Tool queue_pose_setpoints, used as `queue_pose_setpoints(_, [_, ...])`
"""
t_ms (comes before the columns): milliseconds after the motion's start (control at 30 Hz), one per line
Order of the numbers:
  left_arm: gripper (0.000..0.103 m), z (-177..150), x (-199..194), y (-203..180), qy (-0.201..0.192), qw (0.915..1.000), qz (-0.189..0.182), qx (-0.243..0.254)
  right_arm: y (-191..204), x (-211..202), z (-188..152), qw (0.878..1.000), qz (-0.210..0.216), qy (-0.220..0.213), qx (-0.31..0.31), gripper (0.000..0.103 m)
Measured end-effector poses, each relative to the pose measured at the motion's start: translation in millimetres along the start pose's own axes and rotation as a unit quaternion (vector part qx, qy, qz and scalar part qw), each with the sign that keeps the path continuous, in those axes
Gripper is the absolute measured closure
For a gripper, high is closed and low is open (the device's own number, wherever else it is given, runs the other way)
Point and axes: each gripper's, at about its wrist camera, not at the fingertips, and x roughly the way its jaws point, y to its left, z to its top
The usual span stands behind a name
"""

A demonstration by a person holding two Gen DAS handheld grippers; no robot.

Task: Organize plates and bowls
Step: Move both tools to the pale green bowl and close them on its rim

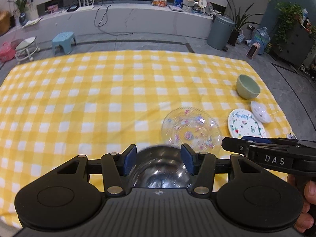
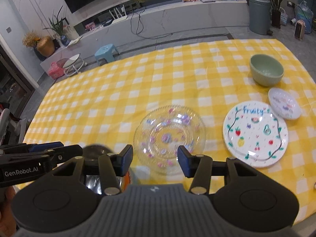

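Note:
A shiny metal bowl (image 1: 160, 169) sits on the cloth right under my left gripper (image 1: 159, 158). The jaws stand open and the blue pads (image 1: 130, 160) are above the bowl, not pressing on it. My right gripper (image 2: 156, 159) is open too, with nothing between its pads, and hovers over the near rim of a clear glass plate (image 2: 169, 136) with pink dots. To the right lie a white "Fruity" plate (image 2: 254, 134), a small white dish (image 2: 284, 106) and a green bowl (image 2: 266, 73). The right wrist view shows the left gripper (image 2: 67, 148) over the metal bowl (image 2: 92, 152).
A yellow checked cloth (image 1: 98, 98) covers the table. The right gripper (image 1: 235, 142) reaches in from the right edge, held by a hand (image 1: 308, 197). Past the table's far edge are a blue stool (image 1: 64, 41) and a grey bin (image 1: 220, 31) on the floor.

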Motion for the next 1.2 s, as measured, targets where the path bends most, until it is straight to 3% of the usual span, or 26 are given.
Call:
queue_pose_setpoints(167, [0.042,21,10,-17,-0.004,0.9999,-0.012,0.008,-22,-4,25,1.000,0.002,-0.018,0.017,0.040])
queue_pose_setpoints(467, [0.041,55,49,-62,0.013,0.9992,-0.026,0.029,-88,8,61,0.997,-0.006,-0.008,0.078,0.040])
queue_pose_setpoints(667, [0.040,74,79,-89,0.020,0.9985,-0.021,0.045,-125,15,72,0.993,-0.021,-0.045,0.105,0.035])
queue_pose_setpoints(800, [0.040,86,98,-105,0.026,0.9983,-0.023,0.046,-143,21,85,0.993,-0.057,-0.056,0.087,0.017])
queue_pose_setpoints(900, [0.040,96,112,-119,0.028,0.9980,-0.023,0.052,-158,20,98,0.992,-0.096,-0.067,0.057,0.014])
queue_pose_setpoints(967, [0.040,102,120,-130,0.028,0.9976,-0.026,0.057,-176,19,107,0.988,-0.110,-0.071,0.077,0.013])
queue_pose_setpoints(1200, [0.040,124,150,-166,0.022,0.9970,-0.044,0.060,-245,19,119,0.969,-0.104,-0.097,0.203,0.014])
